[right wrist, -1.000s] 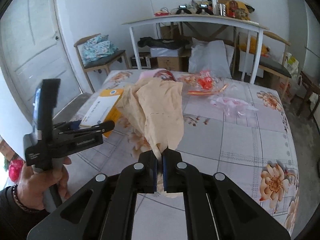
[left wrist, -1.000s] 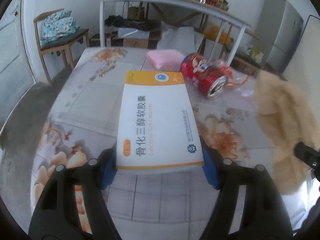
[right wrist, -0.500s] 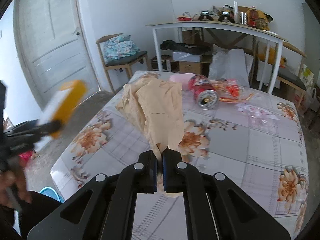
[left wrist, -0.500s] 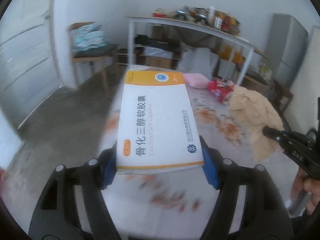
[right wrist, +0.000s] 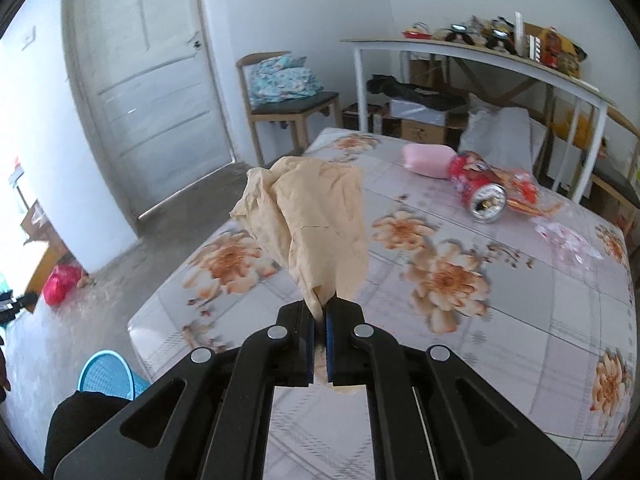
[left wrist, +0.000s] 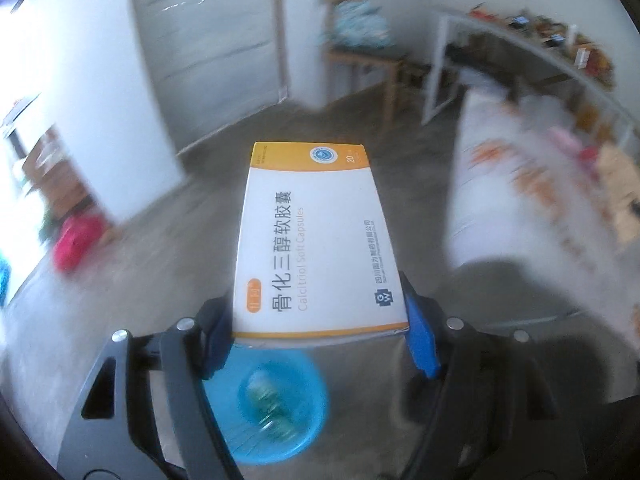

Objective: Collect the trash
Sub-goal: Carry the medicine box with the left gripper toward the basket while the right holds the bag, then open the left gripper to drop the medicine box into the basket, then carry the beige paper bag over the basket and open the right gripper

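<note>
In the left wrist view, the left gripper [left wrist: 320, 320] has its two blue-padded fingers clamped on the sides of a white and orange capsule box [left wrist: 316, 236], whose long axis points straight ahead, and a blue waste basket [left wrist: 276, 404] sits on the floor directly beneath the box's near end. The right gripper [right wrist: 319, 344], fingers pressed together on a crumpled tan paper bag [right wrist: 316, 224], hangs above the floral table [right wrist: 520, 320]. The same basket [right wrist: 106, 374] lies low to its left, so the left hand is judged nearer for the drop.
</note>
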Tool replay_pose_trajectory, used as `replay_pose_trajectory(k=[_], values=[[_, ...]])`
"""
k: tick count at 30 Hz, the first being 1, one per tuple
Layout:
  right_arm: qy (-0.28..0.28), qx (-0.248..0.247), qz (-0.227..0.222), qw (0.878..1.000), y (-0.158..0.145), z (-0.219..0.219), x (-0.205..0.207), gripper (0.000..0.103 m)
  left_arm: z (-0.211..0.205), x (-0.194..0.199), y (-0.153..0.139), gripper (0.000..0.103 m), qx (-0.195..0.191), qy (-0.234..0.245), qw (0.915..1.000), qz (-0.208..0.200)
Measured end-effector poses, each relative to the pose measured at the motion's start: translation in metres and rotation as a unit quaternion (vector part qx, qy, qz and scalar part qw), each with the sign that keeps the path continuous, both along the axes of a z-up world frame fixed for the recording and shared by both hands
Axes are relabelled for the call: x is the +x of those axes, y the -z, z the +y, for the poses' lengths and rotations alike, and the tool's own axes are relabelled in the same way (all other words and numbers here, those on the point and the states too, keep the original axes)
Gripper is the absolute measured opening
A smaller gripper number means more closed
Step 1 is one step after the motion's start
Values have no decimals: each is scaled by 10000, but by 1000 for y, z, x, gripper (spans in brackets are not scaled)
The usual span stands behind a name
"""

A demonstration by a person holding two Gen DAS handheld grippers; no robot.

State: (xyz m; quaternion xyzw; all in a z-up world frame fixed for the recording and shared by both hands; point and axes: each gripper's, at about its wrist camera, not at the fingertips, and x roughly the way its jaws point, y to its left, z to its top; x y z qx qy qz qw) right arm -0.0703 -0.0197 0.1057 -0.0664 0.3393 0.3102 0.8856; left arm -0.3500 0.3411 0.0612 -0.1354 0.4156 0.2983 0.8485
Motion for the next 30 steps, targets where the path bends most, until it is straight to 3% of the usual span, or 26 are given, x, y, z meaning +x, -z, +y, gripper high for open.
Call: replay_pose_trajectory(k=[6, 12, 15, 18, 19, 21, 30], values=[[-452, 9, -98, 9989, -7, 35, -27, 4, 43, -61, 91, 68, -619, -644, 9929, 788], [-1097, 52, -142, 9939, -18, 83, -69, 4, 65, -87, 175, 68, -1097, -933, 9795, 1412], [-1433, 52, -141, 9896, -20, 109, -98, 4, 80, -96, 204, 68, -1358, -1117, 9729, 1502], [-1823, 35, -103, 9832, -20, 138, -130, 4, 102, -108, 230, 72, -1990, -1303, 9618, 1358], [-1997, 30, -75, 9798, -19, 150, -144, 4, 104, -112, 235, 85, -2163, -1350, 9580, 1311], [-2221, 51, -22, 9750, -18, 169, -164, 4, 109, -122, 243, 86, -2323, -1527, 9524, 1248], [-3080, -73, 359, 9507, 3, 261, -239, 4, 126, -163, 221, 86, -2096, -2043, 9537, 686]])
